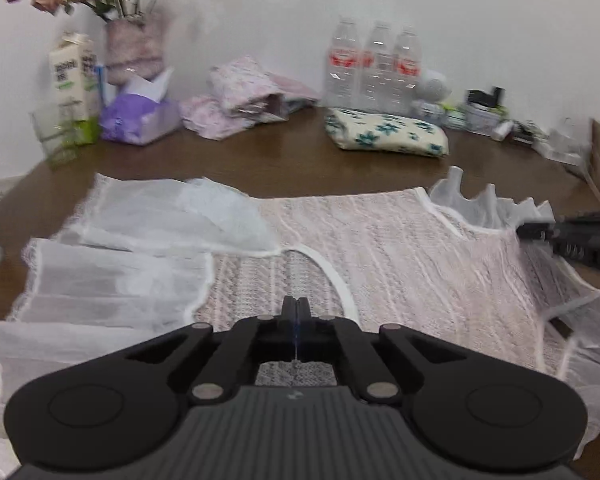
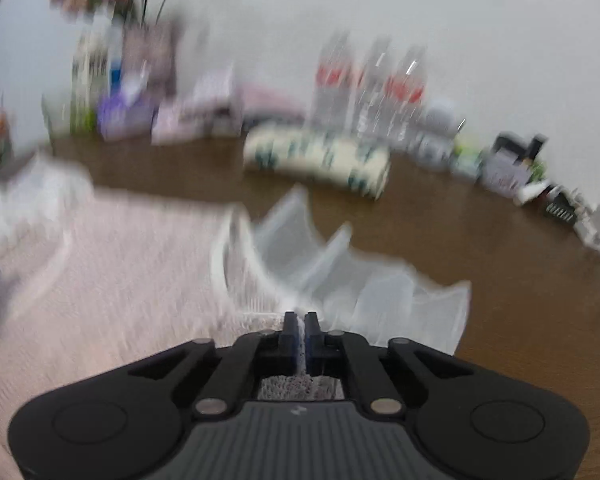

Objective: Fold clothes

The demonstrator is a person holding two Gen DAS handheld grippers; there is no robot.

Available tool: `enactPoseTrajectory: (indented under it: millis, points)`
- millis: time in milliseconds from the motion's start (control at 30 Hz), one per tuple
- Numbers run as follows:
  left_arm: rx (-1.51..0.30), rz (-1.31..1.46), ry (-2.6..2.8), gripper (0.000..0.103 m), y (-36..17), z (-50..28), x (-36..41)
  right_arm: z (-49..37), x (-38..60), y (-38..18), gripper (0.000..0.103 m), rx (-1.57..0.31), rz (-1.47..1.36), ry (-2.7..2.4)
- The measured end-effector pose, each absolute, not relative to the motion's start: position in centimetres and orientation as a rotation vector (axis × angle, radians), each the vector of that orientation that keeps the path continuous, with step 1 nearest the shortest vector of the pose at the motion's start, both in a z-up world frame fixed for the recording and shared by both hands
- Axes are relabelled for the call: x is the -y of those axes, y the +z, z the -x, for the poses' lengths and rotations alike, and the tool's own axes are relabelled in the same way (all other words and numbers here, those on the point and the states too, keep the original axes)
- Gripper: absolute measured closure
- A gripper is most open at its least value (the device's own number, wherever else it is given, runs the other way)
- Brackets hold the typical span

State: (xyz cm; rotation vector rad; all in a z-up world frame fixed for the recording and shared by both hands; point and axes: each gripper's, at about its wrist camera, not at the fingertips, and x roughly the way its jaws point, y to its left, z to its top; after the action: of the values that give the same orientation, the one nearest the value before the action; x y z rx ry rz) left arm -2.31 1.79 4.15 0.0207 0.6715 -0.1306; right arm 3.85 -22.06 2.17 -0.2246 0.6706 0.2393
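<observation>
Carton [image 1: 73,80]: stood at the far left of the table [image 1: 300,168], against the wall.
Vase [image 1: 134,50]: placed just right of the carton; pink flowers are held in it.
Tissue pack [image 1: 140,118]: purple, set in front of the vase.
Left gripper [image 1: 295,308]: fingers are pressed together, with a thin fold of the garment [image 1: 380,240] pinched between them near the white neckline trim.
Garment: pink knit with sheer white ruffled sleeves, spread flat across the near half of the table.
Bottles [image 1: 374,68]: three, clear, lined up at the back wall.
Floral bundle [image 1: 386,136]: folded cream cloth with teal flowers, laid in front of the bottles.
Right gripper [image 2: 300,328]: fingers are closed on the garment's edge beside a sheer sleeve [image 2: 340,272], which is lifted off the table; this view is blurred.
</observation>
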Motion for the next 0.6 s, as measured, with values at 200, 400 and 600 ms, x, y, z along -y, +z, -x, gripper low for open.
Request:
enactPoseTrajectory:
  millis: [200,400,600]
  points:
    - [-0.613,-0.115,-0.595,0.067,4.0,10.2,7.5,0.0,24.7,4.3,0.09,-0.586,0.139,0.269]
    - [-0.635,-0.187,-0.594,0.065,1.8,10.4,12.7,2.4,24.7,1.9,0.09,-0.654,0.18,0.323]
    - [-0.635,-0.212,-0.525,0.087,0.9,8.9,13.6,2.7,25.5,1.8,0.09,-0.663,0.143,0.319]
